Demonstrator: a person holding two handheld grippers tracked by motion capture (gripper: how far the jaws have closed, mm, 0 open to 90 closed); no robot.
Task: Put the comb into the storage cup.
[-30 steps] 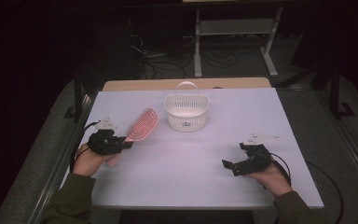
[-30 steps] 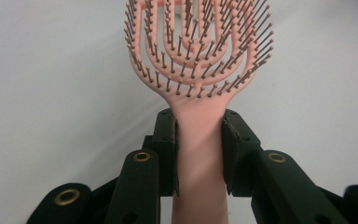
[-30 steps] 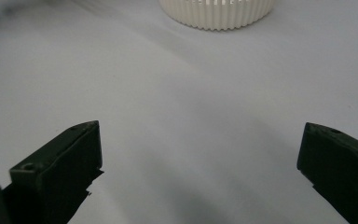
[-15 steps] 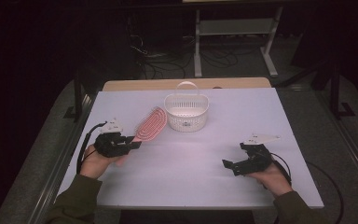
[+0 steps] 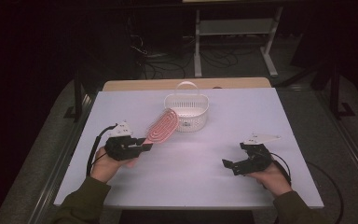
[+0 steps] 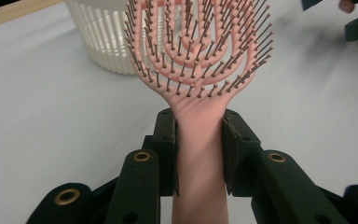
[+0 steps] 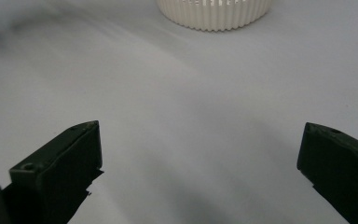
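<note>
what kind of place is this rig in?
Likely a lab or workshop data-collection station, not a home: a bare white table on a dark floor, loose cables and a metal stand behind it, and only a hairbrush and basket laid out as props.

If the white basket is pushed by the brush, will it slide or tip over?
The basket looks like thin slatted plastic, so probably light; it would likely slide on the smooth table. Its wide, low body suggests tipping is unlikely. The brush, clamped by the left gripper, seems stiff enough to push it.
</note>
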